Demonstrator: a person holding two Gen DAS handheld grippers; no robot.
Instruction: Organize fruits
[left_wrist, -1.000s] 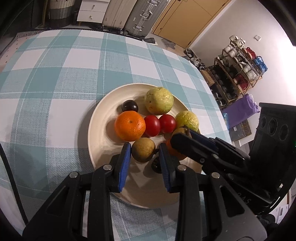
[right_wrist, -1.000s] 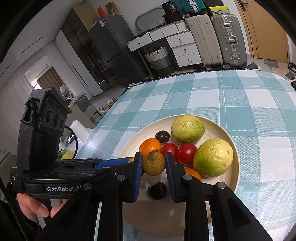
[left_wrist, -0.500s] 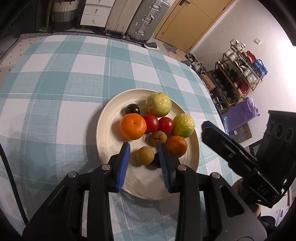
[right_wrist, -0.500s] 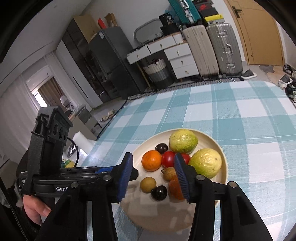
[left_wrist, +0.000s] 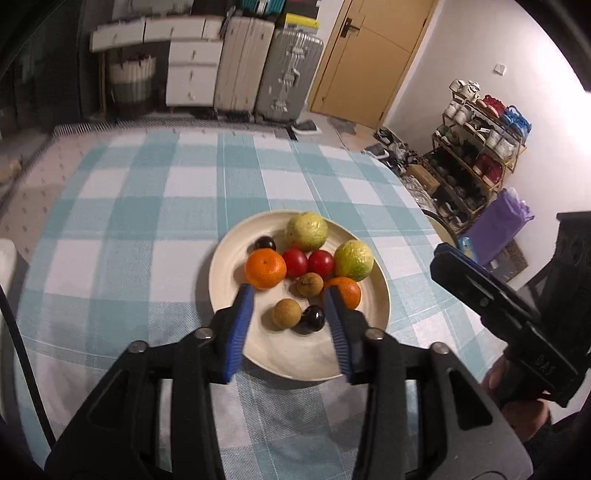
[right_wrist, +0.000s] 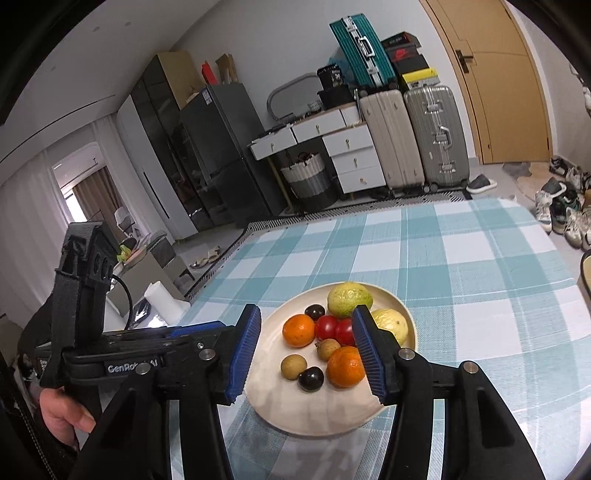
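Note:
A cream plate (left_wrist: 295, 360) (right_wrist: 314, 417) on the checked tablecloth holds several fruits: two green guavas (left_wrist: 306, 231), two oranges (left_wrist: 265, 268) (right_wrist: 345, 367), two red tomatoes (left_wrist: 320, 263), two brown longans (left_wrist: 286, 313) (right_wrist: 293, 366) and two dark plums (left_wrist: 313, 318) (right_wrist: 311, 379). My left gripper (left_wrist: 290, 291) is open and empty, raised above the plate's near side. My right gripper (right_wrist: 307, 314) is open and empty, raised above the plate. Each gripper shows in the other's view (left_wrist: 491, 295) (right_wrist: 147, 354).
The table is covered by a teal and white checked cloth (left_wrist: 147, 221). Suitcases (right_wrist: 413, 136), a white drawer unit (right_wrist: 332, 151) and a woven basket (right_wrist: 306, 177) stand beyond the far edge. A shoe rack (left_wrist: 476, 147) stands to the right.
Both grippers have drawn back and up from the plate. The right gripper let go of a brown longan, which now lies on the plate, and its jaws opened wider.

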